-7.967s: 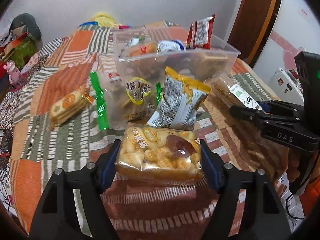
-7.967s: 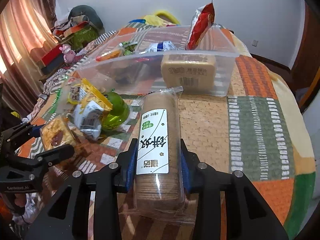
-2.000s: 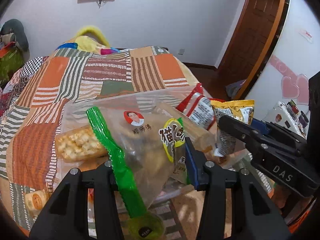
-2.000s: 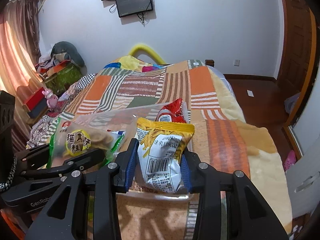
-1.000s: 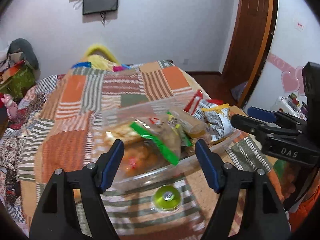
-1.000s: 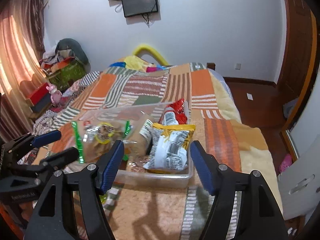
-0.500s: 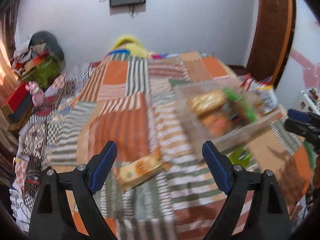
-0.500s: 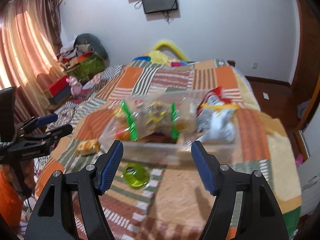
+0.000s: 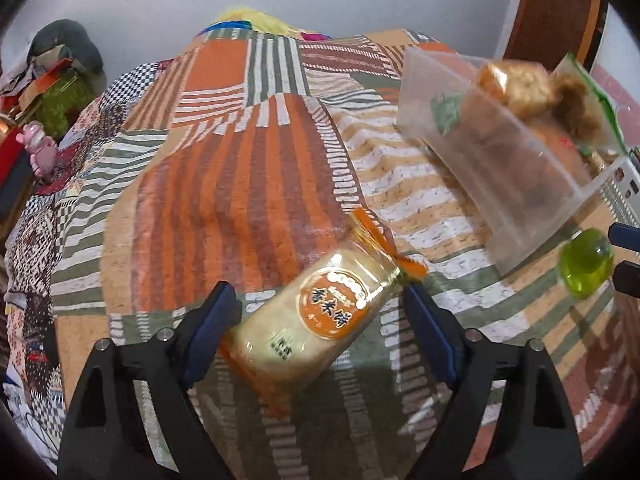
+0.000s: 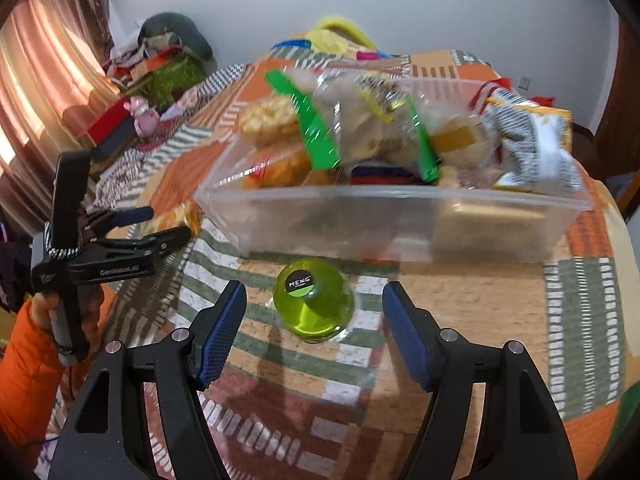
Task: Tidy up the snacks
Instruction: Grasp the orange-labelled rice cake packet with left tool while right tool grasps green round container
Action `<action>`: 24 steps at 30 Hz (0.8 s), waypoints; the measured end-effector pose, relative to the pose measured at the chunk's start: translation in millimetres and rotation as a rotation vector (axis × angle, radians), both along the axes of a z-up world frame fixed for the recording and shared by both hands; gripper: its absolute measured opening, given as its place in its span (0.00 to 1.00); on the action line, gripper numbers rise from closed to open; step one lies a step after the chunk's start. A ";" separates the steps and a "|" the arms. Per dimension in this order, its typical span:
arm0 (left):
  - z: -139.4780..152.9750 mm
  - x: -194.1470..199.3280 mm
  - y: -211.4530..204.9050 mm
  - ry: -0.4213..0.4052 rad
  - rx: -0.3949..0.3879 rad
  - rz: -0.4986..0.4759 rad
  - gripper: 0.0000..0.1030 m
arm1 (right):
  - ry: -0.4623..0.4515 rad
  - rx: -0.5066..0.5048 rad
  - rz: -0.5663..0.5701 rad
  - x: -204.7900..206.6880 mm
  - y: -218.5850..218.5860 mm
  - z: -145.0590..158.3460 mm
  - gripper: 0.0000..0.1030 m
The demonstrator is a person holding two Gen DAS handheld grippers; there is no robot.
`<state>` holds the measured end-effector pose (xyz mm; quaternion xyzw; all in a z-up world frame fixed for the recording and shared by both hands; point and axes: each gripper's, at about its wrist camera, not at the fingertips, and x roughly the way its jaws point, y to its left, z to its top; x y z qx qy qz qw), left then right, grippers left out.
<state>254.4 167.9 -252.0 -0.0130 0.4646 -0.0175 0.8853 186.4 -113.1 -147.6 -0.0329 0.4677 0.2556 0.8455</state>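
A cracker pack (image 9: 320,320) with a round orange label lies slantwise on the quilt. My left gripper (image 9: 318,300) straddles it, jaws closing, with small gaps showing at both pads. A green jelly cup (image 10: 316,308) stands on the quilt between the fingers of my right gripper (image 10: 314,294), which is open and clear of the cup. Just behind the cup sits the clear plastic box (image 10: 360,220), piled with snack bags. In the left wrist view the box (image 9: 500,168) and the cup (image 9: 586,264) are at the right. The left gripper (image 10: 168,222) also shows at the left of the right wrist view.
The patchwork quilt (image 9: 240,160) covers the whole bed. A person's orange sleeve (image 10: 24,368) holds the left gripper's handle. A pink toy (image 10: 142,120) and a pile of clutter (image 10: 172,68) lie beyond the bed's far left edge. A wooden door (image 9: 556,12) stands at the right.
Both grippers have come down toward the quilt. The left one swung away from the box to the cracker pack, which now lies between its fingers. The right one dropped over the green cup.
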 end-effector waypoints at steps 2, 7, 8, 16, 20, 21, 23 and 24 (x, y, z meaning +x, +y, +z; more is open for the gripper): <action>-3.1 0.1 -2.4 -0.003 -0.011 -0.018 0.67 | 0.003 -0.013 0.007 0.3 5.2 -4.2 0.65; -3.2 -3.2 -5.9 -0.006 -0.043 -0.034 0.33 | 0.022 -0.027 0.004 2.0 10.9 -12.3 0.51; -3.2 -5.1 -6.6 -0.007 -0.042 -0.026 0.33 | 0.023 -0.031 0.000 2.7 11.1 -13.7 0.46; 17.2 -29.8 -17.2 -0.035 -0.039 0.000 0.33 | -0.011 -0.030 0.005 -7.6 7.7 -8.2 0.42; 45.1 -39.4 -24.8 -0.081 -0.057 0.005 0.33 | -0.021 -0.002 0.000 -11.5 -1.3 -0.8 0.42; 53.5 -41.0 -28.2 -0.096 -0.059 0.003 0.33 | -0.026 0.002 0.001 -12.1 -2.7 1.4 0.42; 69.1 -43.6 -33.8 -0.124 -0.063 -0.003 0.33 | -0.045 0.017 -0.004 -14.8 -9.5 9.9 0.42; 76.0 -45.1 -36.9 -0.136 -0.065 -0.007 0.33 | -0.055 0.021 -0.007 -16.4 -10.9 14.1 0.42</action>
